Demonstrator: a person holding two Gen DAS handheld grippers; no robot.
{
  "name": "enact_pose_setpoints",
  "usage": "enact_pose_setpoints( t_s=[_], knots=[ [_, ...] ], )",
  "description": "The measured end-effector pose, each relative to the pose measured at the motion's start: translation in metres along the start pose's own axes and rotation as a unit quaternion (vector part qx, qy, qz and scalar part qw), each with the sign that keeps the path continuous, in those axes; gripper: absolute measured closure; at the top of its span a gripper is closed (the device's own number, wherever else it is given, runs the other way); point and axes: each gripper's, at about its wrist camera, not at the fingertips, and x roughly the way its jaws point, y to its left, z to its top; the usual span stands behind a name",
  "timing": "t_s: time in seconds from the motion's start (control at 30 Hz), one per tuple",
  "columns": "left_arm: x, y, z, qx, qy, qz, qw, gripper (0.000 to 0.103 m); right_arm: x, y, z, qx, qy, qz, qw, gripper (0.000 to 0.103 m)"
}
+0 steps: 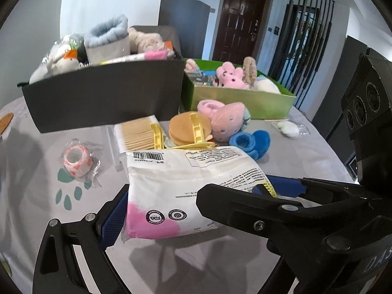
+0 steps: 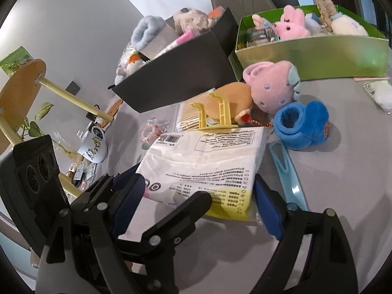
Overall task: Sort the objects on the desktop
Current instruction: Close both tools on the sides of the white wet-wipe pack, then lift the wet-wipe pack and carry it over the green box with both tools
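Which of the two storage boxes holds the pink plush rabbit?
The green box, to the right of the black box; the pink rabbit sits inside it.

Black claw (image 1: 196,201) frames, blue ribbed pads, silver screws.

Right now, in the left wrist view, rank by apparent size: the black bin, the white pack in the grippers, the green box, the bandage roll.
1. black bin
2. white pack, though nearness to the camera enlarges it
3. green box
4. bandage roll
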Motion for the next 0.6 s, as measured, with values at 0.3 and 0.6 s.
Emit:
enact_pose_setpoints(
  t_s=[0.3, 0.6],
  knots=[
    [-0.024, -0.008, 0.009, 0.002, -0.022, -0.005, 0.9997, 0.008, -0.026, 0.017, -0.001, -0.012, -0.021, -0.004, 1.000, 0.016],
    [-0.045, -0.018, 0.023, 0.013, -0.043, -0.004, 0.9990, 0.008, -0.050, 0.031, 0.005, -0.027, -0.040, -0.003, 0.999, 0.016]
  ],
)
